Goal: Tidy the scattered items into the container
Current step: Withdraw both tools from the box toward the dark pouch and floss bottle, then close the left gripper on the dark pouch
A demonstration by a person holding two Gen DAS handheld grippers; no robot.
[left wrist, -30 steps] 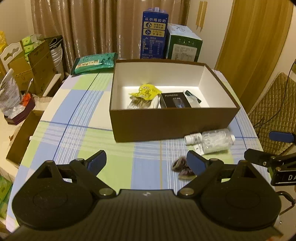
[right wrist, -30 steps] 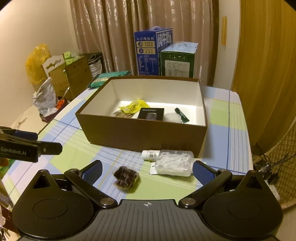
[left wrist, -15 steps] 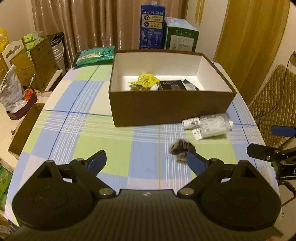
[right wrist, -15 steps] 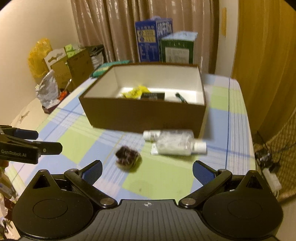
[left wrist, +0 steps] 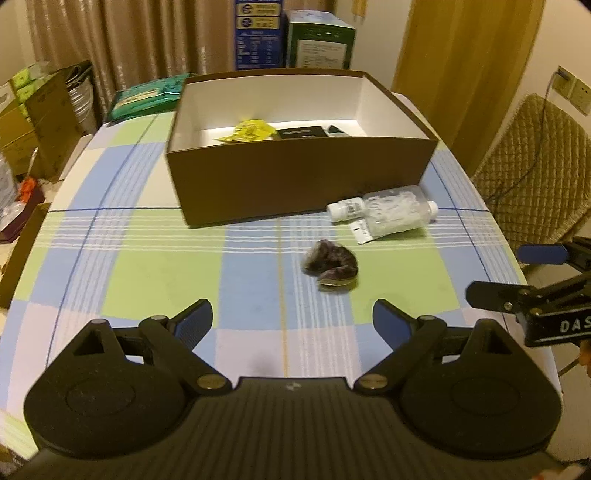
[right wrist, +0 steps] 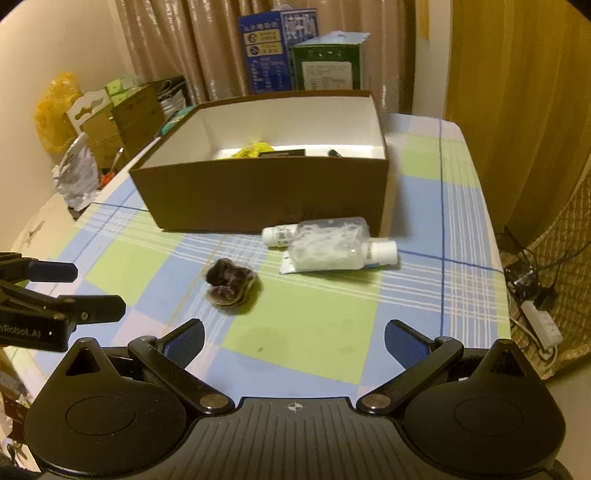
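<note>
Curtains hang behind a tabletop (left wrist: 159,266) covered with a blue, green and white checked cloth.

Left wrist view: the left gripper (left wrist: 292,317) hangs over the near part of the cloth, its jaws wide apart with nothing between them. A brown cardboard box (left wrist: 303,184) with a white interior stands open at the middle of the tabletop. Inside it lie a yellow packet (left wrist: 248,131), a black carton (left wrist: 300,133) and a dark item at the right that is too hidden to identify. Just in front of the box's right corner lies a clear pouch (left wrist: 395,214) with a small white bottle (left wrist: 346,209) touching its left end. Nearer the camera, apart from both, lies a dark scrunchie (left wrist: 330,264). The right gripper (left wrist: 517,273) enters from the right edge. A green packet (left wrist: 147,96) lies behind the box on the left; a blue carton (left wrist: 258,33) and a green carton (left wrist: 320,44) stand behind it.

Right wrist view: the right gripper (right wrist: 293,341) has its jaws wide apart and empty above the cloth. The scrunchie (right wrist: 231,282) lies ahead and to the left of centre; the pouch (right wrist: 328,245) and bottle (right wrist: 279,235) lie beyond it, against the box (right wrist: 258,195). The near wall of the box hides most of its contents. The left gripper (right wrist: 88,290) reaches in from the left edge.
</note>
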